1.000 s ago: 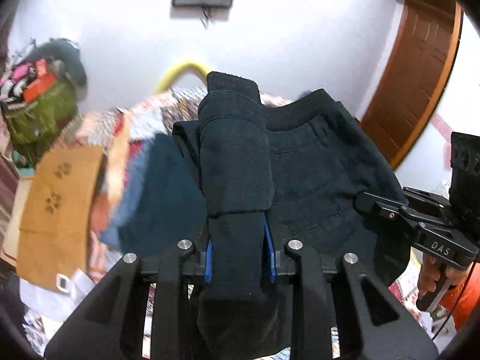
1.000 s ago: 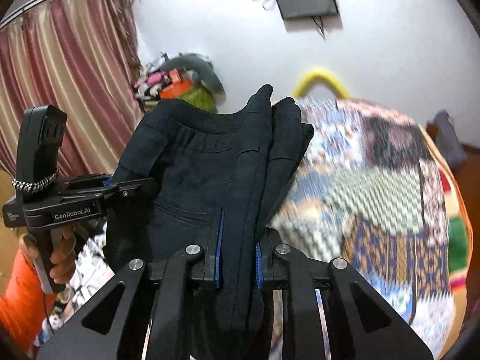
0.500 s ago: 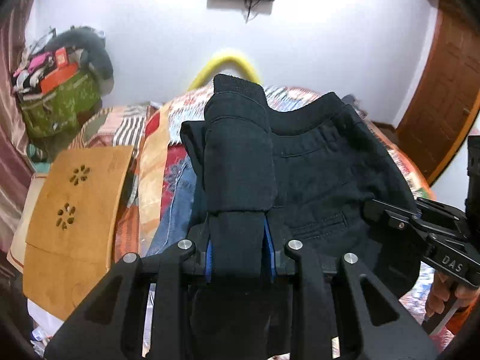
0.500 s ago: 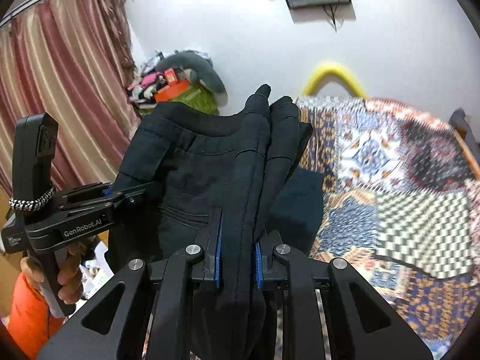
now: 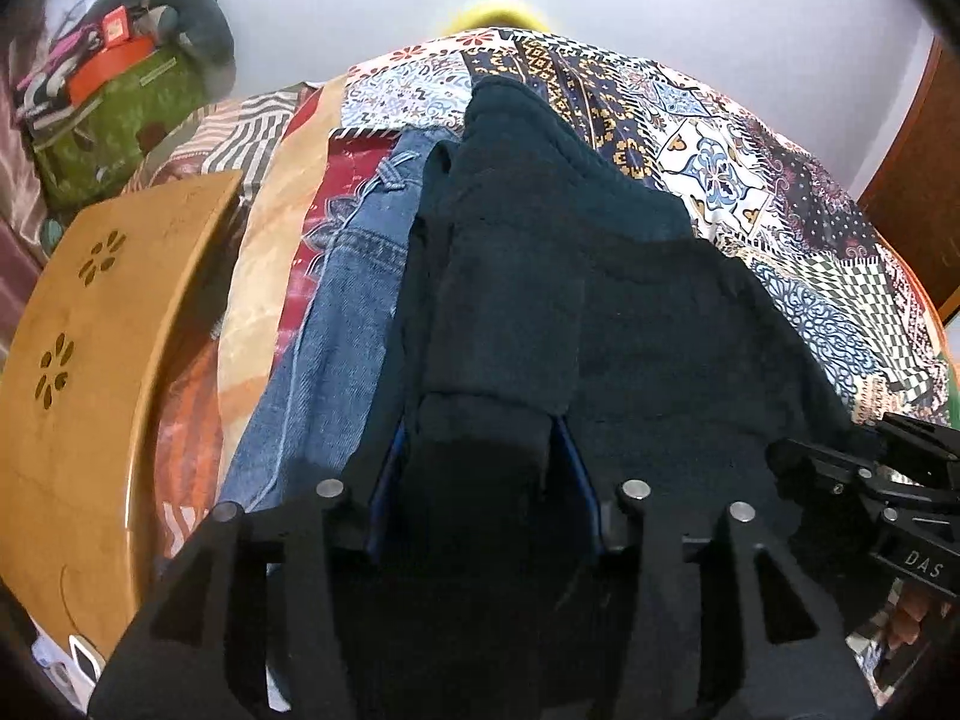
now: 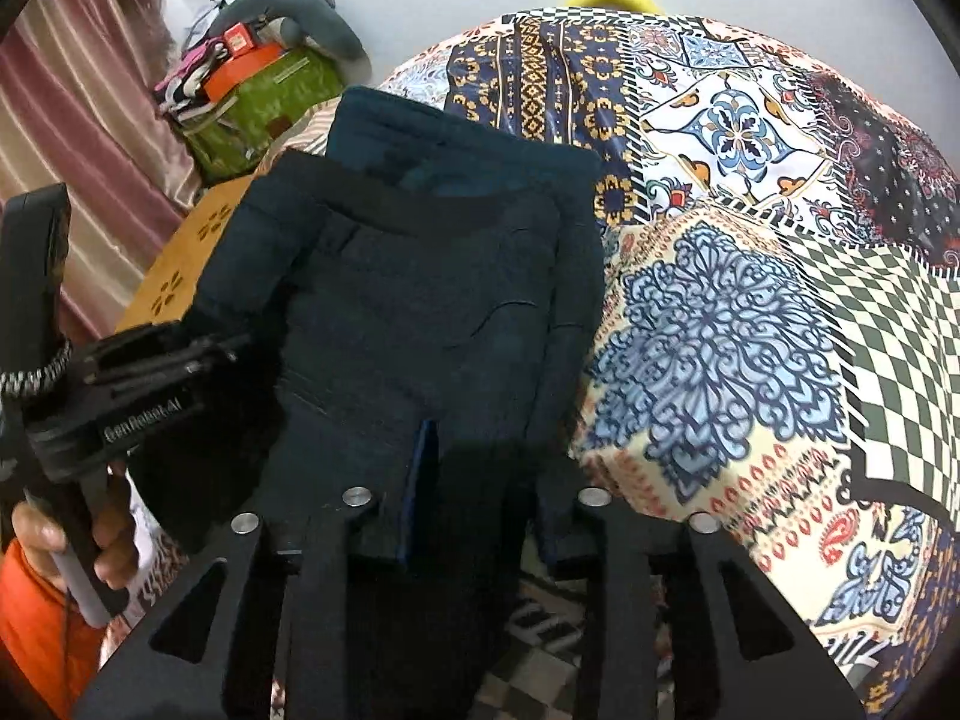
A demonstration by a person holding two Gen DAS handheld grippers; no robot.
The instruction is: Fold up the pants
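Note:
The folded black pants (image 5: pixel 630 324) lie low over the patchwork bedspread (image 5: pixel 720 138), held at two edges. My left gripper (image 5: pixel 483 468) is shut on a thick fold of the black pants; its blue pads press the cloth from both sides. My right gripper (image 6: pixel 474 468) grips the other edge of the same pants (image 6: pixel 420 276), its jaws a little wider apart around the cloth. The right gripper also shows in the left wrist view (image 5: pixel 870 492), and the left gripper in the right wrist view (image 6: pixel 150 372). A folded dark teal garment (image 6: pixel 456 126) lies under the pants.
Folded blue jeans (image 5: pixel 354 276) lie to the left of the pants on the bed. A wooden board with flower cut-outs (image 5: pixel 90 336) stands at the bed's left side. A green bag with clutter (image 5: pixel 120 108) is at the far left by the wall.
Both grippers have tilted down and lowered the pants from mid-air toward the bed, over the teal garment. The right gripper's jaws look slightly wider than before.

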